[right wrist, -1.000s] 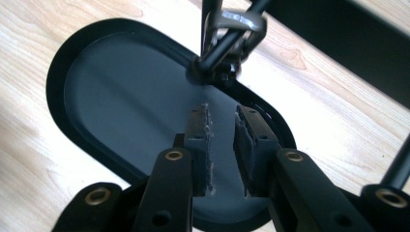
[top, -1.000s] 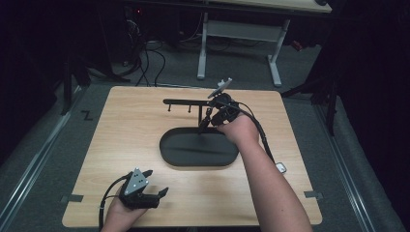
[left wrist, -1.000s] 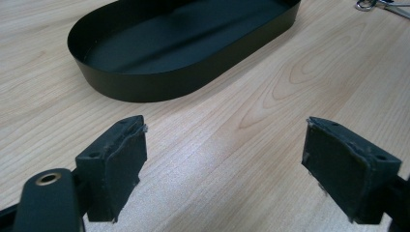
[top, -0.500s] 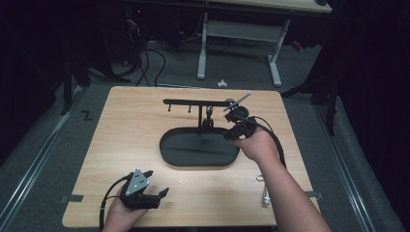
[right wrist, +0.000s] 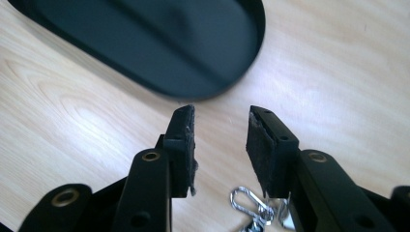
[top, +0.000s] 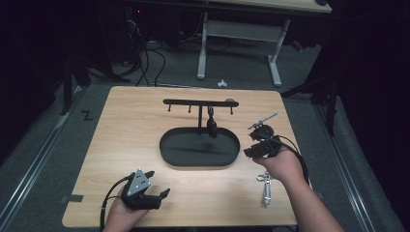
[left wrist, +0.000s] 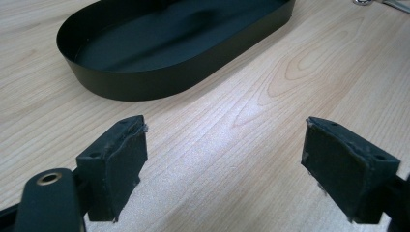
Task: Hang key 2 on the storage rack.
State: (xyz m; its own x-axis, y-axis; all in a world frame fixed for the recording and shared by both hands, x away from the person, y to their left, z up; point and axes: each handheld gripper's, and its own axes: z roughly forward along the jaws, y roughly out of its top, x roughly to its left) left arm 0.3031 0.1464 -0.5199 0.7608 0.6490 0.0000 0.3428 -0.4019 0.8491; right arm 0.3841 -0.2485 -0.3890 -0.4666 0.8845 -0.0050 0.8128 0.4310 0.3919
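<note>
The right gripper [top: 255,149] hangs just off the right end of the tray [top: 232,153], jaws partly apart with nothing between them, tilted down toward the table [top: 121,130]. Directly under and just behind it, toward the person, lies a metal clasp [right wrist: 245,202] on what looks like a key ring; from above it shows as a small silvery piece [top: 266,187] on the wood beside the wrist. My guess is that the gripper is poised over it because it is the next thing to lift and hang. Beyond the gripper, across the tray, a stand [top: 199,103] with small hooks rises from the tray's far side, and one dark item [top: 212,126] already dangles from it. The right forearm reaches in from the near edge, wrist bent so the jaws point down and left. The left gripper [top: 153,197] rests low at the near edge, jaws spread wide and empty, aimed at the tray [left wrist: 145,82] ahead, seemingly idle.
</note>
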